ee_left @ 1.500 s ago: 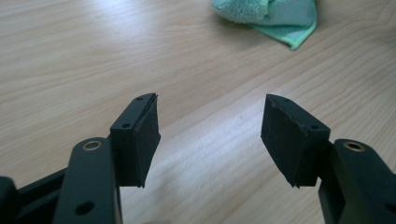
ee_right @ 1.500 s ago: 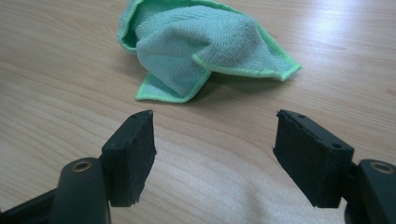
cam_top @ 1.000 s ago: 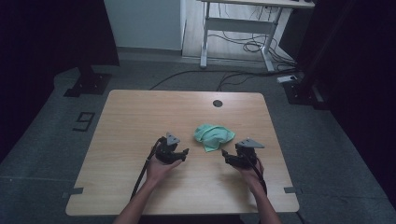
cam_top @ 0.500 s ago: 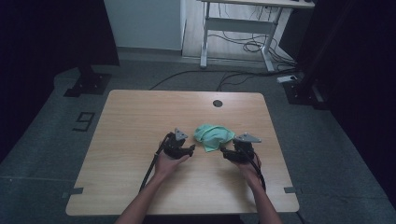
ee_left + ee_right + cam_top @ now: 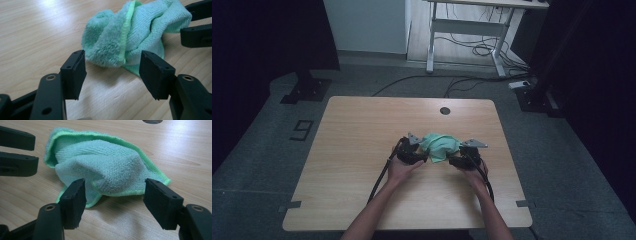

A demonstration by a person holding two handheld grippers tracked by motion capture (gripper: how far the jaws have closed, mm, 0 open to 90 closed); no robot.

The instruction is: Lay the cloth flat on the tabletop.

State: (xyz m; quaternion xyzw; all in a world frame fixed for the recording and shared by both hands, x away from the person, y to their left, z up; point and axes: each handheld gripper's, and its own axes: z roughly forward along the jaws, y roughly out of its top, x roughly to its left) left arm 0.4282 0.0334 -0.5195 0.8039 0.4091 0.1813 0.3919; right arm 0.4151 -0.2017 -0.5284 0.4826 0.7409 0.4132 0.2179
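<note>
Two wide-open grippers, left gripper (image 5: 422,156) and right gripper (image 5: 451,160), flank the crumpled cloth (image 5: 440,146); the right's jaws have just been closing. Grabbing only one loose fold could let it slip on the surface (image 5: 362,140).

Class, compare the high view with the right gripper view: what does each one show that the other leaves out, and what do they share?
High view alone: the whole table, both forearms, the floor with its cables, and a desk frame beyond. Right gripper view alone: the cloth's bright green hem, its looped weave, and the right gripper with open jaws, nothing between the pads. Shared: the crumpled green cloth, the wooden tabletop, the round hole, and the left gripper at the cloth's other side.
</note>
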